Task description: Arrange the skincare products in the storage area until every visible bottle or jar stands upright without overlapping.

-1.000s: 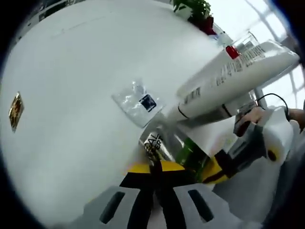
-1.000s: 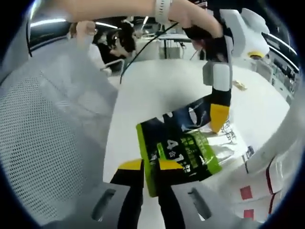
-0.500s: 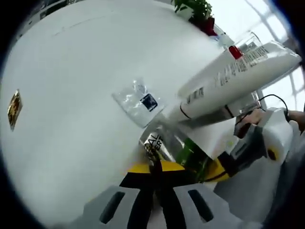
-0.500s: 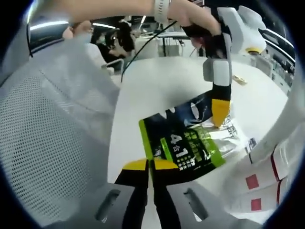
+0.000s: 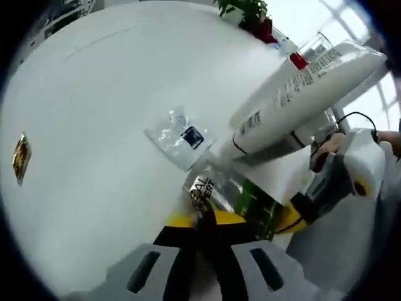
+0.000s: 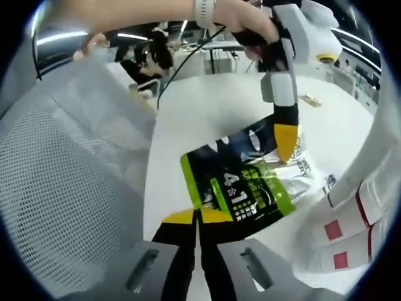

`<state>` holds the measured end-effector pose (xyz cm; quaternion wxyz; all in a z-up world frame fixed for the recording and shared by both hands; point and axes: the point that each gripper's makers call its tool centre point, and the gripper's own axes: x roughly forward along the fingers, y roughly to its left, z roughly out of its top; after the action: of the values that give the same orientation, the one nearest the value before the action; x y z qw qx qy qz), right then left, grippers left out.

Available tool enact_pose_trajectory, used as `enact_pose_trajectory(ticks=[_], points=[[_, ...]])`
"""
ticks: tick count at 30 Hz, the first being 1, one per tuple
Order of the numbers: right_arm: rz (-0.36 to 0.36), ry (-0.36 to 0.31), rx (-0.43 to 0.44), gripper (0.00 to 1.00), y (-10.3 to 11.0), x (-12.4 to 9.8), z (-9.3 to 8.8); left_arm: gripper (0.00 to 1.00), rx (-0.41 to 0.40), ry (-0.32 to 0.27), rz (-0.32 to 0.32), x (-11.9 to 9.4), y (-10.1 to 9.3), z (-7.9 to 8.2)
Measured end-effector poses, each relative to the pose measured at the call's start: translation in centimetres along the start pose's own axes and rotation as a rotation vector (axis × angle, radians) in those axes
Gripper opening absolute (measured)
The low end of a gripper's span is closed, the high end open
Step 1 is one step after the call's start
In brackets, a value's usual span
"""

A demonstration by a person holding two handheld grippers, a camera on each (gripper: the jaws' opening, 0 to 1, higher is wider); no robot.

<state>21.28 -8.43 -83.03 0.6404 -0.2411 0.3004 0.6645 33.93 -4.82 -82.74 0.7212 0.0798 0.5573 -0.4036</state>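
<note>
At the bottom centre of the left gripper view we see the left gripper [image 5: 202, 221] with its yellow-tipped jaws pressed together on one edge of a flat sachet [image 5: 233, 199], a foil pack with a clear end and a green and dark printed face. Just right of it the right gripper [image 5: 299, 214] comes in from the lower right and grips the same sachet at its far edge.

Above the sachet, a small clear packet [image 5: 177, 136] with a dark square label lies flat on the white table [image 5: 94, 113], mid-frame. A large white tube [image 5: 294, 94] with black print runs diagonally from centre to the upper right. At the left edge a small gold-coloured item [image 5: 20, 157] sits well apart on the table, and a green plant [image 5: 244, 9] stands at the top.

In the right gripper view, our right gripper [image 6: 198, 221] at bottom centre is closed on the sachet's [image 6: 241, 179] lower corner, while the left gripper [image 6: 285, 141] holds its upper right edge. White tubes with red squares [image 6: 351, 219] fill the lower right; a grey mesh chair back [image 6: 62, 188] takes the left.
</note>
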Motion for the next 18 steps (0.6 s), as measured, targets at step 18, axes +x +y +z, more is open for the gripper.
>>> enact_pose_trajectory(ticks=[18], points=[[-0.006,0.002,0.007,0.02,0.2,-0.2,-0.3,0.14,0.037,-0.186,0.083,-5.1,1.4,0.0]])
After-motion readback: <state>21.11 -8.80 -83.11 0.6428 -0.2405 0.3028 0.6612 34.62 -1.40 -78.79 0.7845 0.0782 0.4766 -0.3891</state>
